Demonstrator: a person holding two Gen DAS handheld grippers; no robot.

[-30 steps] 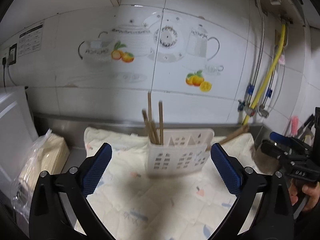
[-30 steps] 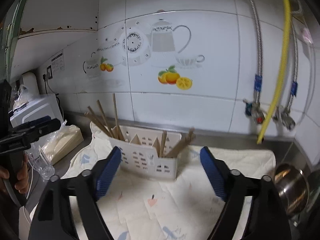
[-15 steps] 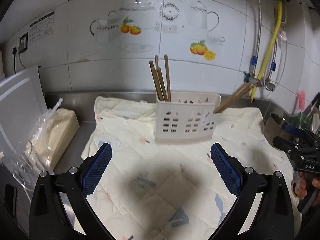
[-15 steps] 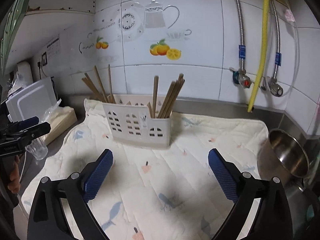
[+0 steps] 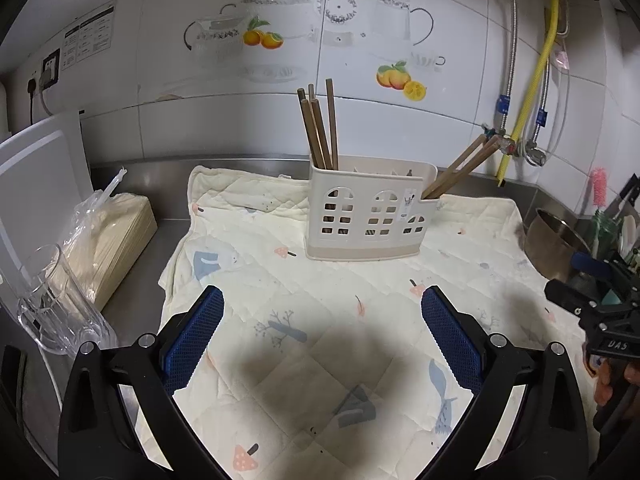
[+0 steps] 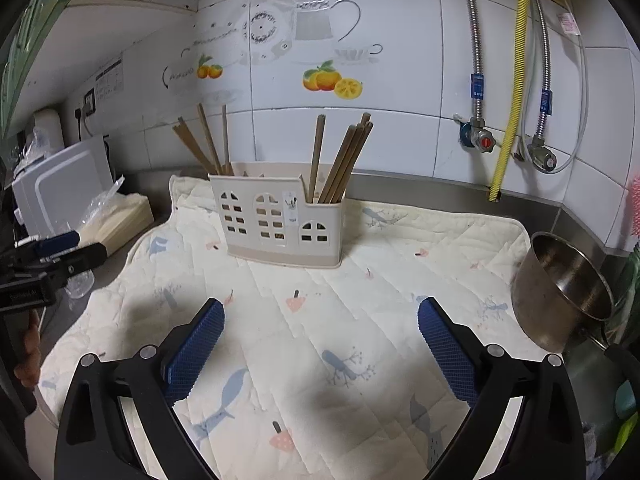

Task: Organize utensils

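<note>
Both grippers, left (image 5: 322,322) & right (image 6: 320,330), hover w/ jaws wide open, holding nothing. Utensil holder (image 6: 280,218) stands upright far-centre on quilted mat (image 6: 360,320); chopsticks (image 6: 340,160) split betw. its left & right ends. Looks sorted; back away low, avoid tipping holder.

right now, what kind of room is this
Most likely a home kitchen counter. White wall tiles with teapot and fruit pictures, water valves and a yellow hose along the wall, a steel pot, and a chopstick holder standing on a quilted mat spread over the steel counter.
</note>
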